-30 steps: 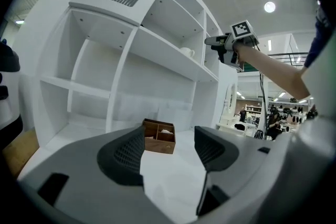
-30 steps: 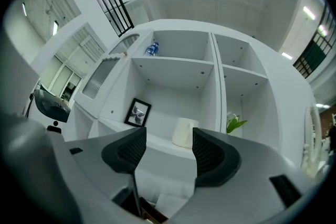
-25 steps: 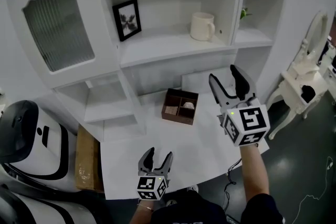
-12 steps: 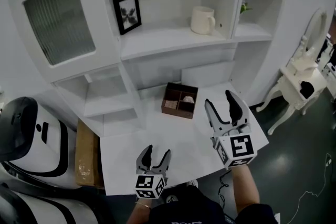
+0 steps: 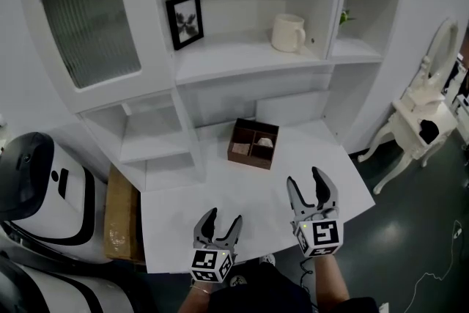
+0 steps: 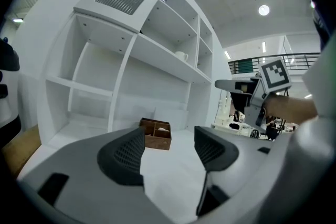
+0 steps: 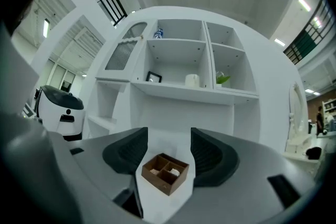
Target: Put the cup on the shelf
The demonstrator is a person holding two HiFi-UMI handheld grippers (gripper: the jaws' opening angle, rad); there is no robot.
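A white shelf unit [image 5: 249, 59] rises behind the counter [image 5: 256, 194]. The cup [image 5: 288, 33] sits on its middle shelf, far ahead of and above my right gripper [image 5: 305, 179], whose empty jaws stand wide, having just closed a little. My left gripper [image 5: 223, 218] is open and empty too. Placing looks done; next I need only withdraw.

Brown divided box [image 5: 253, 144] on white table [image 5: 220, 209]; framed picture [image 5: 185, 20] upright; white chair [image 5: 412, 113] at right.
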